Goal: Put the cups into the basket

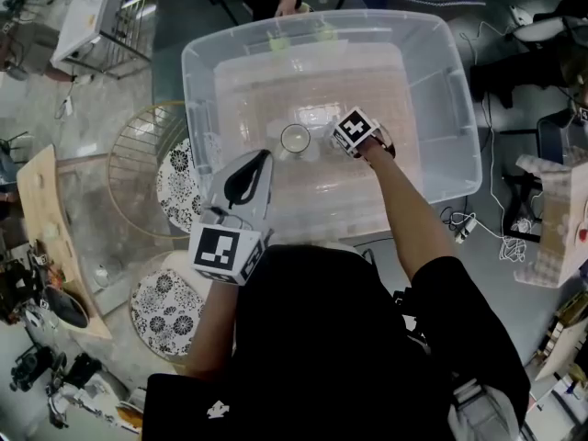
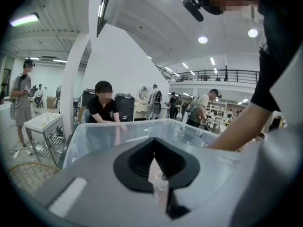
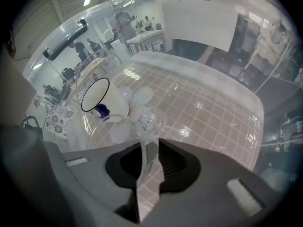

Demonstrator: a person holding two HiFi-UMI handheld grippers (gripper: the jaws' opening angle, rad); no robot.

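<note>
Task looks nearly done, taking the big clear plastic bin as the basket.

- **Glass cup:** the clear glass cup stands upright on the bin floor near its centre.
- **Right gripper:** the right gripper reaches into the bin at the glass's 3 o'clock, pointing steeply down. In the right gripper view the glass wall runs between the jaws of this gripper. The jaws are a little spread around the wall and look loose rather than pinching. My read is that the glass is set down and being let go.
- **White cup:** the white cup with dark rim and blue mark lies on its side at 10 o'clock of the glass, apparently already inside the bin.
- **Left gripper:** the left gripper hovers at 7 o'clock of the glass by the bin's near rim. In its own view the jaws are pressed together, holding nothing.
- **Wire basket:** the round gold wire basket sits on the floor at 9 o'clock of the bin, with no cup visible in it.

Left to do: pull the right gripper clear. I can't make out any other cup outside the bin, but the floor is cluttered, so I can't be sure.
</note>
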